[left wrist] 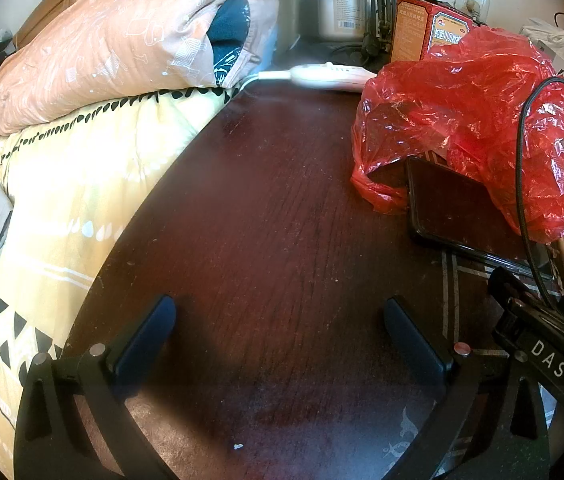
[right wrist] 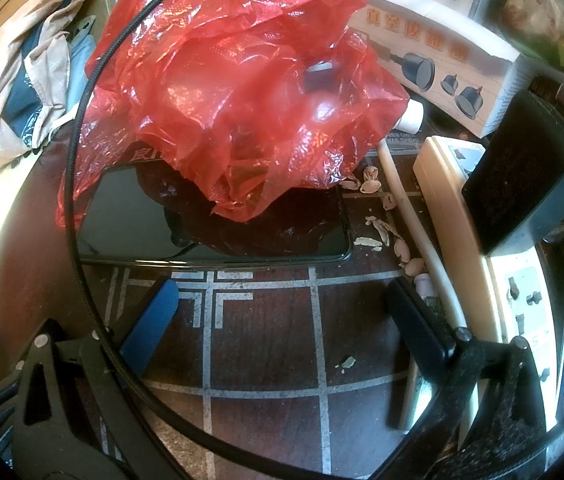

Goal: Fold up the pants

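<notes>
1. We see the left gripper (left wrist: 279, 320) jaws released, empty, over the dark worktop (left wrist: 265, 208).
2. Right gripper (right wrist: 282, 300) jaws released, empty, near red bag (right wrist: 237, 92) and phone (right wrist: 129, 216).
3. Pants: we can't pick them out in either view.

home bedroom | quilt (left wrist: 93, 60), bedding (patterned) (left wrist: 61, 184) | cluttered table (left wrist: 273, 220)

The bench (left wrist: 282, 220) is dark reddish-brown wood with pale grid lines inlaid. A glossy red plastic bag (left wrist: 470, 120) lies crumpled over a black phone (right wrist: 209, 224). Beside it, a yellow quilt (left wrist: 81, 168) with black triangles, and a peach pillow (left wrist: 93, 48) printed in white.
</notes>
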Demonstrator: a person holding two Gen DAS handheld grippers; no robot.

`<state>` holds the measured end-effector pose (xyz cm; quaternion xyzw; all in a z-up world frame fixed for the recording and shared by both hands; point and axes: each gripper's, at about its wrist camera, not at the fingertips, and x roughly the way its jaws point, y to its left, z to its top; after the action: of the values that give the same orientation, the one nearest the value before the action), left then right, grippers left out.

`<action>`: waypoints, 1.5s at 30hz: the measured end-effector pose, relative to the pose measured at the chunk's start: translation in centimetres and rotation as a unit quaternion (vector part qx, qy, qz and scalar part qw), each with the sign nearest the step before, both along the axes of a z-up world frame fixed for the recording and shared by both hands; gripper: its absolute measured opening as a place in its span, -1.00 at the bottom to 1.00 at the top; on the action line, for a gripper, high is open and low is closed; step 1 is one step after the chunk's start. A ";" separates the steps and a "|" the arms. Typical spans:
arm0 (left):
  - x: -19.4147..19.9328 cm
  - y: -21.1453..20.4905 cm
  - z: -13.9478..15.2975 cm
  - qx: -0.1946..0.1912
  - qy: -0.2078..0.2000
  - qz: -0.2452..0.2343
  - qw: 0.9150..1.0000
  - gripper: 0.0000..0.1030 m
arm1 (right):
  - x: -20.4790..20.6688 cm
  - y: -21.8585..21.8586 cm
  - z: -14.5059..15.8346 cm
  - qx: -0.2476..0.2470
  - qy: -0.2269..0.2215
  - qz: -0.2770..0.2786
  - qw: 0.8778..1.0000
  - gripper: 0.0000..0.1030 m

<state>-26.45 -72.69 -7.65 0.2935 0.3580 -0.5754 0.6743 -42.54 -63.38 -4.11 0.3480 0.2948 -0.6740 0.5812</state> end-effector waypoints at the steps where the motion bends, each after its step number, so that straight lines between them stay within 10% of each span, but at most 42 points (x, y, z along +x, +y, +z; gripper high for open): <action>1: 0.0 0.0 0.0 0.000 0.000 0.000 1.000 1.00 | 0.0 0.0 0.0 0.000 0.000 0.000 1.000 1.00; 45: -0.1 -0.2 0.0 0.000 -0.001 0.005 1.000 1.00 | 0.2 -0.5 -0.2 0.001 0.000 0.000 1.000 1.00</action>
<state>-26.51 -72.92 -7.63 0.2921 0.3588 -0.5722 0.6771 -42.31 -63.88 -4.30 0.3488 0.2953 -0.6735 0.5810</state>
